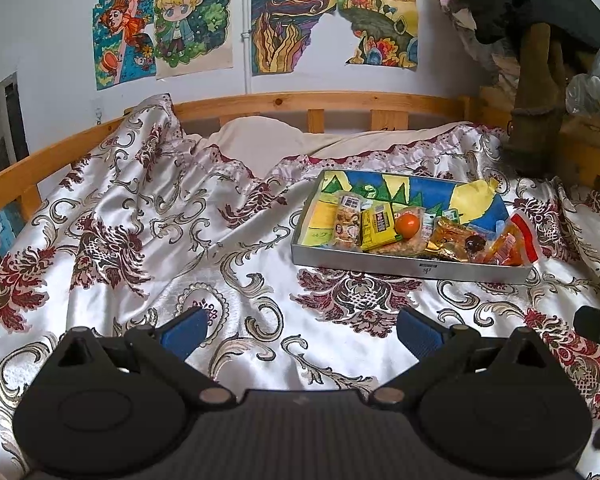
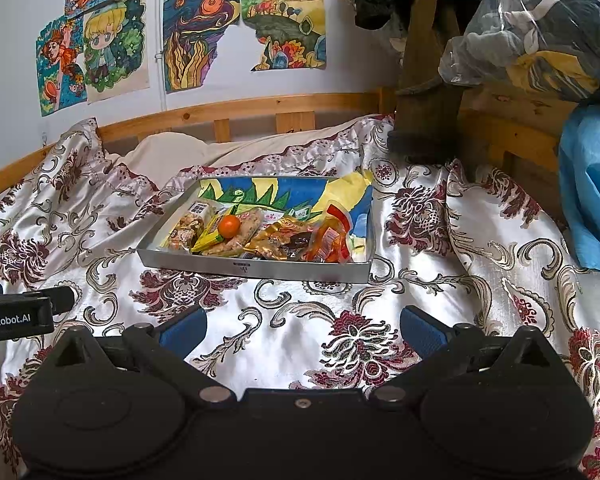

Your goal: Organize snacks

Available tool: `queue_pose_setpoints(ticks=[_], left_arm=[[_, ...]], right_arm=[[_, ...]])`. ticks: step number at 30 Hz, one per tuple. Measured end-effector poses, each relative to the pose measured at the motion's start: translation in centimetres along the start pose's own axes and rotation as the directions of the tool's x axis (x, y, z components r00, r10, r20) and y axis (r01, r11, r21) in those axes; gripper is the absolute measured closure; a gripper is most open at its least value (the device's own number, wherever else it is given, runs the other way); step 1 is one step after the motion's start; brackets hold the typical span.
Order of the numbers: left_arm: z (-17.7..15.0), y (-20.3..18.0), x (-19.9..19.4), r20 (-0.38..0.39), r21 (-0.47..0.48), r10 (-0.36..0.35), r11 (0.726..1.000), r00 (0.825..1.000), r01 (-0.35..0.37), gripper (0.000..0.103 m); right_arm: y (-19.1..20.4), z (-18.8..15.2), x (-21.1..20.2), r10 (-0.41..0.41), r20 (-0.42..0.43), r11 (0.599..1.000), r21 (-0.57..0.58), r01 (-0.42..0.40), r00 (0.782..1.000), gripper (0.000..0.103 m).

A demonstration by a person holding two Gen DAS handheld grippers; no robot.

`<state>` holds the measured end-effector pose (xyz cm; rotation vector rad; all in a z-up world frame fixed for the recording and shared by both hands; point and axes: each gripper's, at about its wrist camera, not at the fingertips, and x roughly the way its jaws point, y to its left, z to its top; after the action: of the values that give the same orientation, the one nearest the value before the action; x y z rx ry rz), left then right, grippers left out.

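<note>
Both jaws: spread wide, nothing between the blue pads; bare bedspread shows in each gap.
Left gripper (image 1: 302,334): hovers over the near bedspread (image 1: 148,240), left of the tray, well apart from it.
Right gripper (image 2: 303,330): hovers near, roughly in line with the tray's near wall, not touching it.
Tray (image 2: 256,270): shallow grey box lying on the bed, drawing-lined floor bare at the far side.
Snacks (image 2: 268,236): packets heaped along the near half, overlapping; an orange (image 2: 230,226) sits on top, left of centre; red-orange packet (image 2: 332,240) at the right end.
Step, judged: either start or finish; no snack lies outside the tray, none held.
Next move, judged: reach forward over the near wall, jaws kept wide, and take a top item such as the orange without dragging packets beneath.
</note>
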<state>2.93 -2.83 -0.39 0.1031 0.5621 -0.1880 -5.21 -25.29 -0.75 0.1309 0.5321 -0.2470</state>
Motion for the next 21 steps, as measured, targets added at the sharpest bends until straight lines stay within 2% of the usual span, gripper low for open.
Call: queue_pose_setpoints(ticks=[21], left_arm=[[0.02, 0.19, 0.29, -0.014, 0.001, 0.002, 1.0, 1.0, -0.002, 0.0]], right_arm=[[0.05, 0.0, -0.02, -0.001, 0.0, 1.0, 0.0, 0.001, 1.0, 0.001]])
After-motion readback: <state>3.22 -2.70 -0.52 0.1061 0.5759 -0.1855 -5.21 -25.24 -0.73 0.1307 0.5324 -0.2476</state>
